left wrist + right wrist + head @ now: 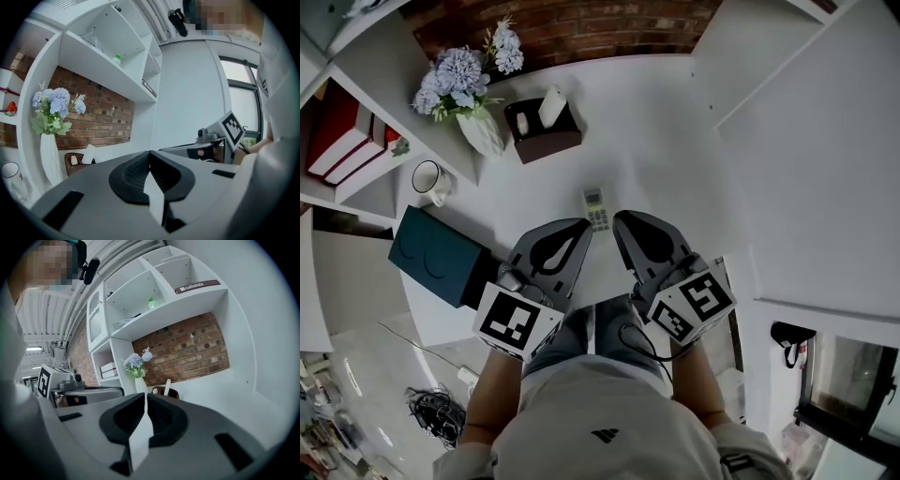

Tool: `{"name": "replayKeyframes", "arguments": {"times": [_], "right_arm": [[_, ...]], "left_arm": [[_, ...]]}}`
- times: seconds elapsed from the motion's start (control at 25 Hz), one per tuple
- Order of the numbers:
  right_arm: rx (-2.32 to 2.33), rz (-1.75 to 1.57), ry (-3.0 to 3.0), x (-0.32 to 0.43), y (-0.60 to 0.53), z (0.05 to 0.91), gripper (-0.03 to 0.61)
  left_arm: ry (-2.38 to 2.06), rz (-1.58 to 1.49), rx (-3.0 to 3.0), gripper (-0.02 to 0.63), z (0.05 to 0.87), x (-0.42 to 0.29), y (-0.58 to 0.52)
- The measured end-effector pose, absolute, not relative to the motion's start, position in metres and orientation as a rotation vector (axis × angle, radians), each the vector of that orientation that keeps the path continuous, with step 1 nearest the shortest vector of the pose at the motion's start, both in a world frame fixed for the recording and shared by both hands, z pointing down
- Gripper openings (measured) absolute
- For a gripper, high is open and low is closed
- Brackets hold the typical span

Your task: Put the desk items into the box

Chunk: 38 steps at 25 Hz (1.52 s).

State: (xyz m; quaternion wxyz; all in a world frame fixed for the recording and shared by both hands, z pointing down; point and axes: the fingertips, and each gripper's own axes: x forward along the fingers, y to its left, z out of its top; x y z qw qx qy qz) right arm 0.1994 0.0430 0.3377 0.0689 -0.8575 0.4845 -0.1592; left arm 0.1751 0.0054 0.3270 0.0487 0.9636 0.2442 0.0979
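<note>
A small white remote control (597, 208) lies on the white desk (675, 131), just beyond both gripper tips. A dark teal box (441, 255) stands at the desk's left edge. My left gripper (584, 226) and right gripper (618, 218) are held side by side close to my body, both shut and holding nothing. In the left gripper view the jaws (150, 153) meet with nothing between them. The right gripper's jaws (144, 394) are pressed together the same way. The remote is hidden in both gripper views.
A brown tissue box (546, 127), a white vase of pale blue flowers (478, 127) and a white mug (431, 180) stand at the back left. Shelves with red and white books (342, 141) flank the left; a brick wall (581, 28) backs the desk.
</note>
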Motion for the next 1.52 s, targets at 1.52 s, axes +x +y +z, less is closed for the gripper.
{"name": "replayKeyframes", "arguments": {"times": [1.52], "right_arm": [[-2.811,-1.224,1.022,0.209,0.038,0.554,0.231]], "left_arm": [[0.825,0.505,2.831,0.012,0.390,0.164,-0.027]]}}
